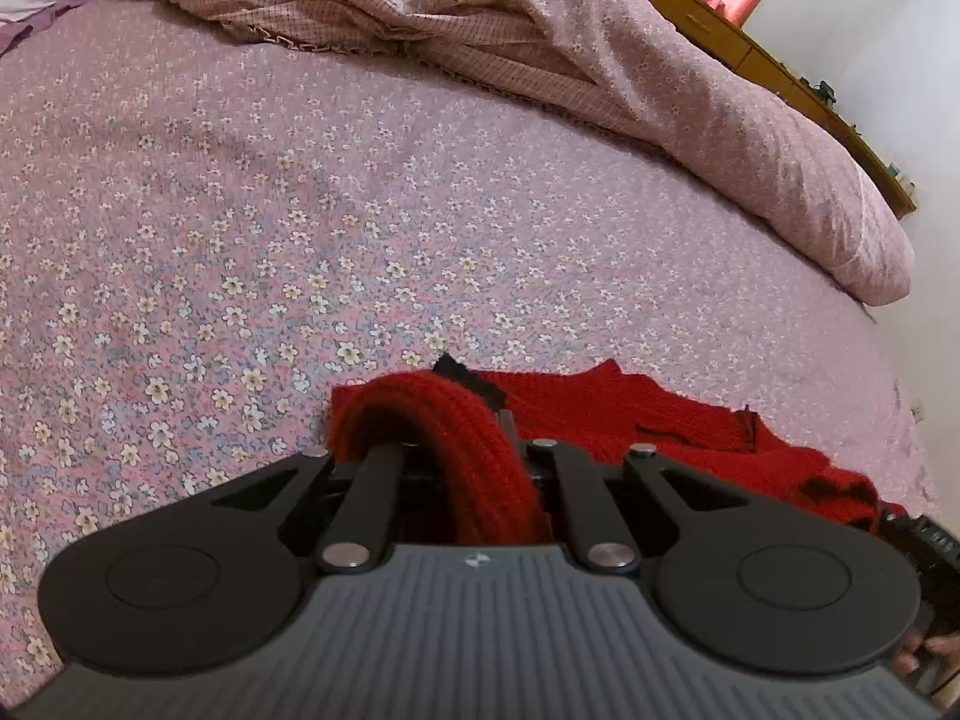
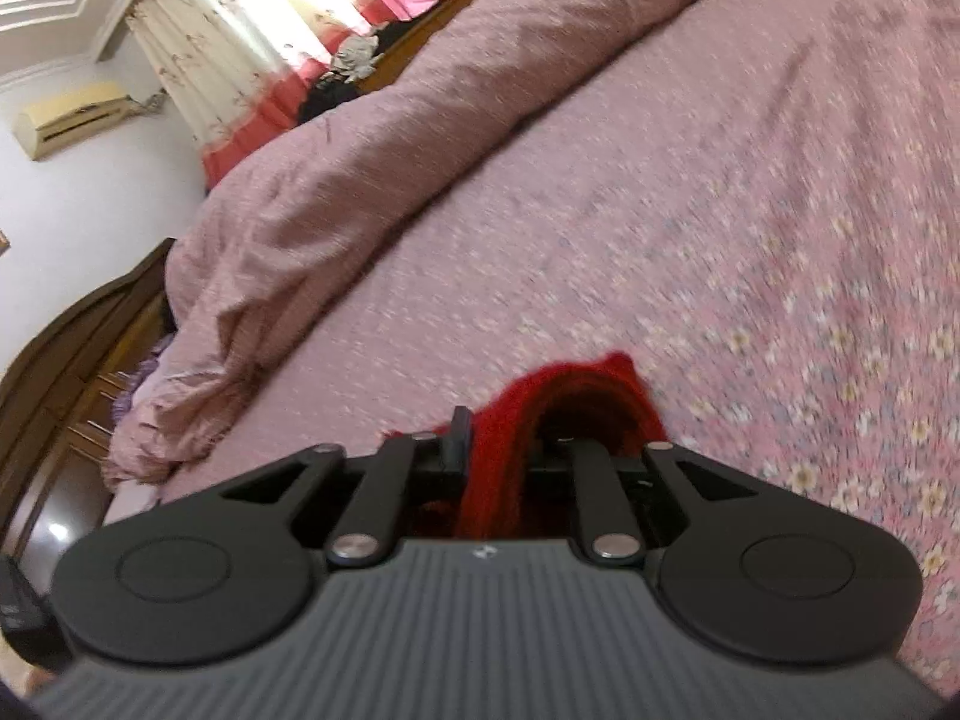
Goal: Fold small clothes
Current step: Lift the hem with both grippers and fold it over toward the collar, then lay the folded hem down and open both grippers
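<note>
A red knit garment [image 1: 660, 414] with black trim lies on the floral bedsheet [image 1: 300, 210], spreading to the right in the left wrist view. My left gripper [image 1: 474, 438] is shut on a bunched fold of it, and the knit drapes over the jaws and hides the fingertips. In the blurred right wrist view, another bunch of the red knit garment [image 2: 576, 390] runs between the jaws of my right gripper [image 2: 510, 438], which is shut on it. One black finger [image 2: 459, 432] shows beside the cloth. Both grippers are low over the bed.
A pink quilt [image 1: 750, 120] lies folded along the far side of the bed, also in the right wrist view as the quilt [image 2: 420, 120]. Brown wooden furniture [image 2: 72, 360] and curtains [image 2: 270, 30] stand beyond. A hand [image 1: 936, 648] shows at the lower right edge.
</note>
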The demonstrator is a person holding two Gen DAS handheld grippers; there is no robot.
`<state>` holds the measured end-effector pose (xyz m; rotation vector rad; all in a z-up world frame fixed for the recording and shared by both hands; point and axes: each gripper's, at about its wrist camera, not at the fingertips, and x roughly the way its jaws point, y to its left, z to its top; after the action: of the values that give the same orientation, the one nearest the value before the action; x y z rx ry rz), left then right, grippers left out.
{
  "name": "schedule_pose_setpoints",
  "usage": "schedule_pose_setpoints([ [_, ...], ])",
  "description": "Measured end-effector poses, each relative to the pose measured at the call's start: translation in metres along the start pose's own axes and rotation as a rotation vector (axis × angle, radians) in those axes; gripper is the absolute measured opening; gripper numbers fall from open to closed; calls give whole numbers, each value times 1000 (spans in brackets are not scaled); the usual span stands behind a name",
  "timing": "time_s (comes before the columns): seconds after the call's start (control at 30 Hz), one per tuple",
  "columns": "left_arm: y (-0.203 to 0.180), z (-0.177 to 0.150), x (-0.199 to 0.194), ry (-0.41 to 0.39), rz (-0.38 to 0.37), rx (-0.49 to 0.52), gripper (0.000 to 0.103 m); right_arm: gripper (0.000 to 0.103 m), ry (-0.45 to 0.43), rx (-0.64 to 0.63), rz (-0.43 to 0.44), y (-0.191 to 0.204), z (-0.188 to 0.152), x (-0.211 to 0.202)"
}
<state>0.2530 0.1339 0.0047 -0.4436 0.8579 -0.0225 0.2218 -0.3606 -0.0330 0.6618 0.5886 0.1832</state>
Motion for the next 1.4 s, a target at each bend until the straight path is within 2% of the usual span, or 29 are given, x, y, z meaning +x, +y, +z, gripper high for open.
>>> schedule_pose_setpoints([
  [0.07, -2, 3, -5, 9, -6, 15, 12, 21, -12, -5, 8, -1, -5, -3],
  [0.13, -5, 8, -11, 5, -9, 42, 13, 32, -10, -17, 11, 3, -6, -8],
  [0.17, -7, 9, -15, 2, -11, 55, 14, 45, -11, -21, 15, 5, -5, -11],
  [0.23, -13, 8, -26, -5, -8, 70, 21, 62, -36, -33, 21, 11, -4, -22],
  [0.27, -15, 7, -30, -15, 1, 77, 25, 64, -49, -42, 20, 14, -4, -26],
  [0.3, -20, 6, -38, -30, 10, 84, 38, 64, -60, -53, 22, 17, -3, -32],
  [0.33, -23, 5, -44, -56, 21, 94, 55, 64, -67, -61, 27, 19, -3, -36],
  [0.4, -29, 3, -58, -114, 29, 119, 71, 64, -79, -65, 35, 22, -3, -44],
  [0.43, -32, 3, -63, -135, 31, 135, 74, 64, -80, -70, 36, 23, -3, -47],
  [0.57, -46, -1, -79, -162, 44, 203, 77, 64, -80, -124, 14, 32, -8, -55],
  [0.73, -53, -22, -80, -155, 92, 237, 79, 64, -99, -224, -68, 44, -24, -65],
  [0.9, -45, -55, -56, -75, 124, 254, 80, 63, -95, -274, -122, 41, -45, -71],
  [1.1, -42, -82, -23, -23, 217, 318, 81, 61, -40, -350, -231, 33, -62, -55],
  [1.23, -41, -87, -17, -35, 232, 331, 85, 61, -55, -306, -221, 21, -66, -52],
  [1.4, -39, -85, -21, -31, 249, 312, 88, 61, -62, -301, -230, 25, -67, -54],
])
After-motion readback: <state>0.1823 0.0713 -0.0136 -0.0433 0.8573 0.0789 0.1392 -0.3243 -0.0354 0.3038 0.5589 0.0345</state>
